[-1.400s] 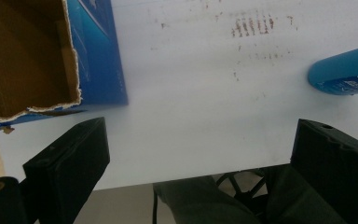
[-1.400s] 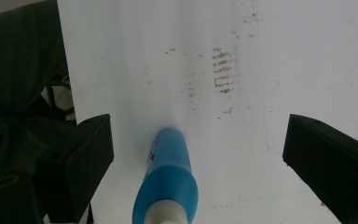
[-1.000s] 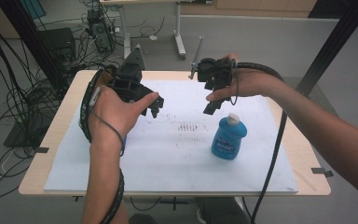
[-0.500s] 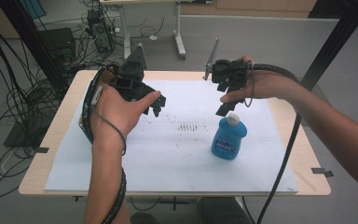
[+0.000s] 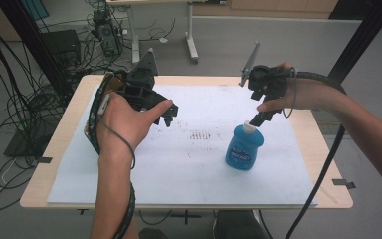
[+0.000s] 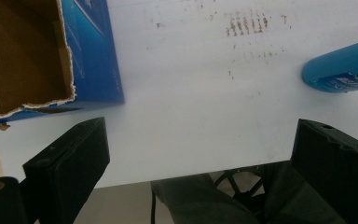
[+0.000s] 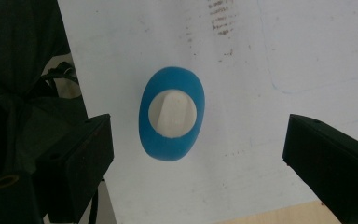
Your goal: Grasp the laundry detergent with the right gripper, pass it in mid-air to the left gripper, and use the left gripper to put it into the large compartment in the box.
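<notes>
A blue bottle [image 5: 243,148] with a white cap [image 5: 249,128] stands upright on the white sheet [image 5: 189,164], right of the middle. My right gripper [image 5: 257,119] hangs just above the cap, pointing down at it. In the right gripper view the bottle [image 7: 171,140] lies below and between the open jaws of the right gripper [image 7: 198,123], which do not touch it. My left gripper [image 5: 169,115] is held over the sheet's left half, open and empty. The left gripper [image 6: 200,140] faces a torn blue cardboard box [image 6: 93,56], with the bottle [image 6: 340,70] off to its right.
Dark smudges [image 5: 199,135] mark the sheet's middle. The wooden table [image 5: 328,194] ends close around the sheet. Cables and black equipment [image 5: 59,45] crowd the floor at the left, and a desk's legs [image 5: 191,35] stand beyond the far edge.
My right gripper has moved right and toward the near side, ending over the bottle's cap. The left gripper has hardly moved. The bottle stays put.
</notes>
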Tool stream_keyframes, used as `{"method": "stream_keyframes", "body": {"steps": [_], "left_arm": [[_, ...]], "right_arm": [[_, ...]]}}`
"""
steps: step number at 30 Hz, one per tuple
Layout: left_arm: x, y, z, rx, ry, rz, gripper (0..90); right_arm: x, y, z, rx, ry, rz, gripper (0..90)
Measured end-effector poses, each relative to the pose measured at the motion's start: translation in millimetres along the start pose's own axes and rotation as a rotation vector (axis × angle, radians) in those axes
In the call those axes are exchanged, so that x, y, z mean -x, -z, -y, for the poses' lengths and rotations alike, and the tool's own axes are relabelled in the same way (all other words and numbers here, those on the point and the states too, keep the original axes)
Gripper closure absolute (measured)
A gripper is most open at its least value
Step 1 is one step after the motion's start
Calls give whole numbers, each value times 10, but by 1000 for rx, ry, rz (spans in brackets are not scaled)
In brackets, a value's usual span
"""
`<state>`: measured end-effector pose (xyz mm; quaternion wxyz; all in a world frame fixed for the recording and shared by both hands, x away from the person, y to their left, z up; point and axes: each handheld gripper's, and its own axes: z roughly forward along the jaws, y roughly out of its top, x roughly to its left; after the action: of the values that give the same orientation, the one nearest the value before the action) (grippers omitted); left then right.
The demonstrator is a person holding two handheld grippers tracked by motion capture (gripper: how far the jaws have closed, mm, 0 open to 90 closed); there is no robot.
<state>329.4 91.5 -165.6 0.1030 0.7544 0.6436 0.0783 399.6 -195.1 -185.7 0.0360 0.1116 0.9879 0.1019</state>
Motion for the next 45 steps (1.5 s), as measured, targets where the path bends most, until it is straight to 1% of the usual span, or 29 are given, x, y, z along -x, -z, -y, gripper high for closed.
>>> {"method": "stream_keyframes", "body": {"steps": [4,7,8,9,13,14,15,19,25,32,34,36,41,45], "left_arm": [[-3,-13,9,-2,5,1,48],[-2,-19,5,-3,1,3,48],[-2,-19,5,-3,1,3,48],[3,-24,1,-1,3,6,48],[9,-36,-1,0,2,8,48],[8,-39,-3,-1,2,9,48],[7,-49,-5,-2,1,10,48],[13,-61,-10,-4,0,11,48],[33,-68,-18,-2,-5,14,48],[37,-71,-3,1,-3,12,48],[40,-79,-2,-2,-5,12,48],[47,-90,-3,-4,-5,12,48],[69,-92,-14,-3,-9,18,48],[88,-99,-19,-2,-10,20,48]], "right_arm": [[14,5,143,14,-26,-4,84],[26,-5,234,13,-38,-5,82],[26,-5,234,13,-38,-5,82],[30,-12,284,11,-42,-5,81],[44,-32,379,21,-51,-7,79],[44,-32,379,21,-51,-7,79],[51,-46,428,19,-62,-12,78],[55,-69,520,23,-71,-14,77],[36,-112,604,42,-78,-16,70],[-14,-235,710,78,-90,-34,60],[-21,-274,740,91,-87,-39,60],[-27,-316,769,108,-90,-45,57],[-45,-414,831,125,-96,-53,56],[-65,-475,864,154,-105,-61,55]]}}
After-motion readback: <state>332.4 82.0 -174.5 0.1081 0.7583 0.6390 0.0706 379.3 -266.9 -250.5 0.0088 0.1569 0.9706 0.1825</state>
